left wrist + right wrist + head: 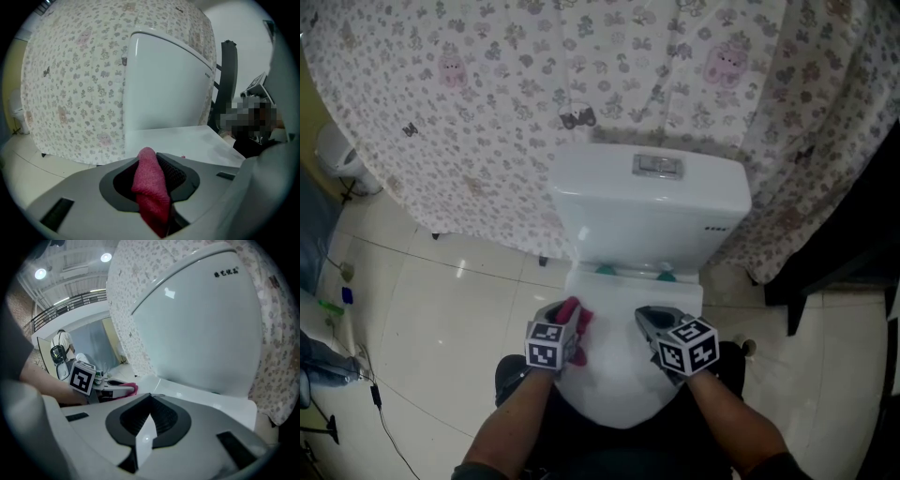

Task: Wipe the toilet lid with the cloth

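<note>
Your left gripper (566,319): jaws clamped on pink-red cloth (151,187), over white toilet lid (614,380). Your right gripper (649,317): jaws together, nothing between them, beside it.

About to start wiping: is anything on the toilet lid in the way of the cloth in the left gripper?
Nothing visible is. The cloth, clamped in the left gripper, is over the left part of the closed toilet lid, whose white top shows bare. The right gripper is over its right part, shut and empty.
</note>
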A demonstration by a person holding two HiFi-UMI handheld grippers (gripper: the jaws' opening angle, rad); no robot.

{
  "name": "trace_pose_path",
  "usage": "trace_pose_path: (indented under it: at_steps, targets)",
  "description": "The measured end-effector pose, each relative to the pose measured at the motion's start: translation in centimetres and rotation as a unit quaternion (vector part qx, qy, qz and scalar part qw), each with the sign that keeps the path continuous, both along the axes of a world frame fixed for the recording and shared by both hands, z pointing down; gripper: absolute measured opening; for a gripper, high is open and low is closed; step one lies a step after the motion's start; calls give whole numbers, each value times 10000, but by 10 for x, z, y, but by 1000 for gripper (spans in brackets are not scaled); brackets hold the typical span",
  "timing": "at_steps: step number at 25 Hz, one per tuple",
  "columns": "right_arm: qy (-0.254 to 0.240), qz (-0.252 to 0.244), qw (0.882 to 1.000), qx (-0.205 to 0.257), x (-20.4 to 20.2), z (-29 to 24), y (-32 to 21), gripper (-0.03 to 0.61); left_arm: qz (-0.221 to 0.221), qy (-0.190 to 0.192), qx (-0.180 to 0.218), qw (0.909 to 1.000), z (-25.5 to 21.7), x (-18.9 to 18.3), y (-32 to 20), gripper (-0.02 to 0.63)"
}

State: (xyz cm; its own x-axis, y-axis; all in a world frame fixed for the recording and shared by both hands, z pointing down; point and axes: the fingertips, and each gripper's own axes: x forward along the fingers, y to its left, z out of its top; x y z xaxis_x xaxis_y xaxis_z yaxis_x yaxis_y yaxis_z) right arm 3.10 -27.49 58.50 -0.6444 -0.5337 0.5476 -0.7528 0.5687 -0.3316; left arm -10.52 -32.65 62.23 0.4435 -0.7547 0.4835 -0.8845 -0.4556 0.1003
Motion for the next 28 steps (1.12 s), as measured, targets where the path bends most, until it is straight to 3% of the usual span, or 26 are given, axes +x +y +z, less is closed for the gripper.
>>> trace_pose_path:
  at_steps: [13,16,18,20,28]
  targets:
    - [-186,79,9998,-7,3,-9,-2,5,-574,-67,-51,9983,9,-45,-14,97]
    - [-154,81,9998,25,4,-11,-2,5,-1119,-187,-578,9919,34,-76,-16,97]
    - [-126,96,9999,25,6,-12,-1,4,-1342,21,-774,9879,38,-86,-18,97]
    - [-98,81,9999,60,7,-16,-1,5,-1331,235,-691,9884,29,-86,-22,98]
    - [-97,101,9998,120,11,-20,-2,4,-884,403,-35,9953,-18,-81,-19,98]
